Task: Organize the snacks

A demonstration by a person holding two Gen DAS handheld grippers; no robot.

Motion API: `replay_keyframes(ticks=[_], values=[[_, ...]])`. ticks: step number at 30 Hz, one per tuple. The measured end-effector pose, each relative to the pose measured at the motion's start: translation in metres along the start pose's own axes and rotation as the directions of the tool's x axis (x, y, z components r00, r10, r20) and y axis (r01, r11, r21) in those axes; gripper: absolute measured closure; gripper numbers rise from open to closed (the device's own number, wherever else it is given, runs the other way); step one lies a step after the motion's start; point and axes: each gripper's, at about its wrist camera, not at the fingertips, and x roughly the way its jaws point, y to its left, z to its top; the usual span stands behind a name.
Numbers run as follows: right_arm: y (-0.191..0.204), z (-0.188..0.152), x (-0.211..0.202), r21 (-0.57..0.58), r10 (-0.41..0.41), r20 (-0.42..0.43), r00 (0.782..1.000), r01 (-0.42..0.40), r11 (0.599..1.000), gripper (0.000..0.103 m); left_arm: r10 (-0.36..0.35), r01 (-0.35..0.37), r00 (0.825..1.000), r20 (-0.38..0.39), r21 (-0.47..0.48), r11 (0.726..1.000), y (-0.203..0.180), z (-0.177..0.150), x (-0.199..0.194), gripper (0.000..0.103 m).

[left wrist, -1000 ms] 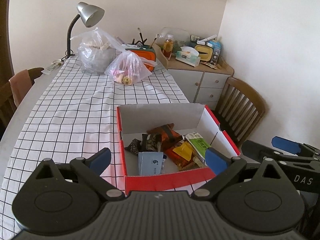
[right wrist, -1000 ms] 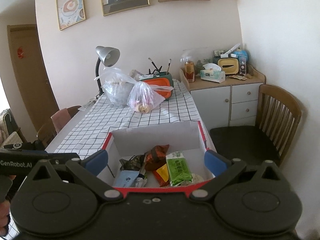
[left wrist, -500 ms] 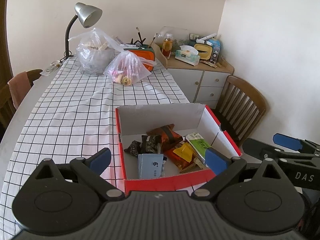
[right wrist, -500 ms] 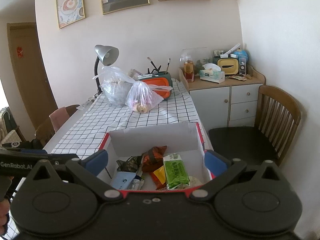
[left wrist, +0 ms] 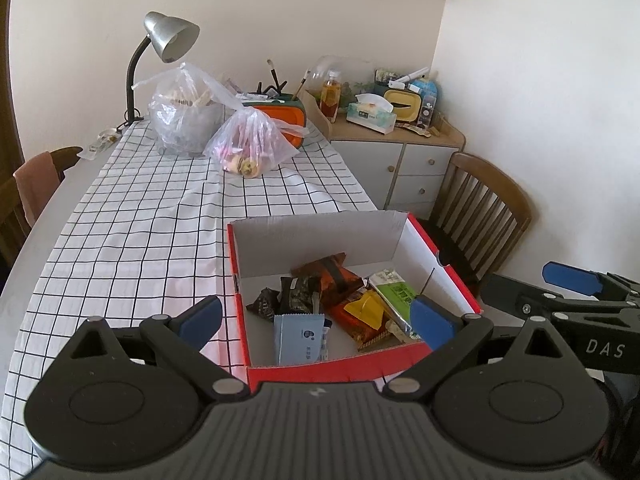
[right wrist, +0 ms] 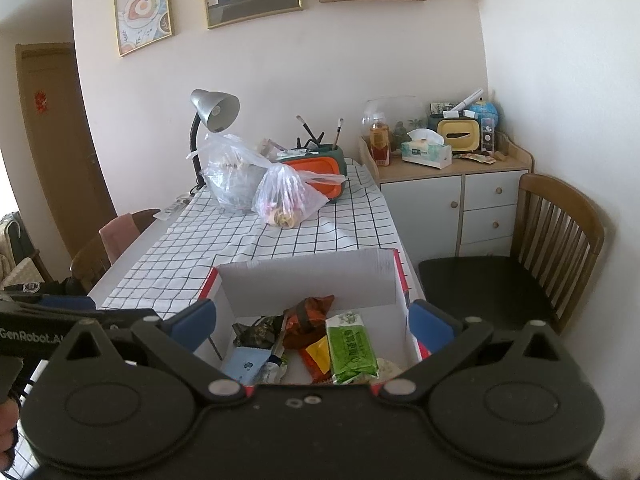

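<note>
Jaws of the left gripper [left wrist: 316, 316] and right gripper [right wrist: 312, 320] stand wide and empty above the red box [left wrist: 456, 276]. Several snack packets [left wrist: 348, 300] already lie inside. No loose snacks appear on the tablecloth [left wrist: 140, 216]; the task appears nearly complete.

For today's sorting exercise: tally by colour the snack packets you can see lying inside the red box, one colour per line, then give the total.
Green packet: 1
Light blue packet: 1
Orange packets: 2
Dark packets: 2
Total: 6 clearly visible in the red box; smaller wrappers may be hidden.
</note>
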Motion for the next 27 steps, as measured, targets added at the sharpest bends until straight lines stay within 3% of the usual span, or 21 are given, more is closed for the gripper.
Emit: replay_keyframes(ticks=[27], values=[[-0.012,-0.001,0.0,0.008,-0.004,-0.024,1.0,0.004,1.0,0.0,-0.007,0.007,1.0,-0.014,-0.008,1.0,-0.006,-0.003,-0.001,0.002]])
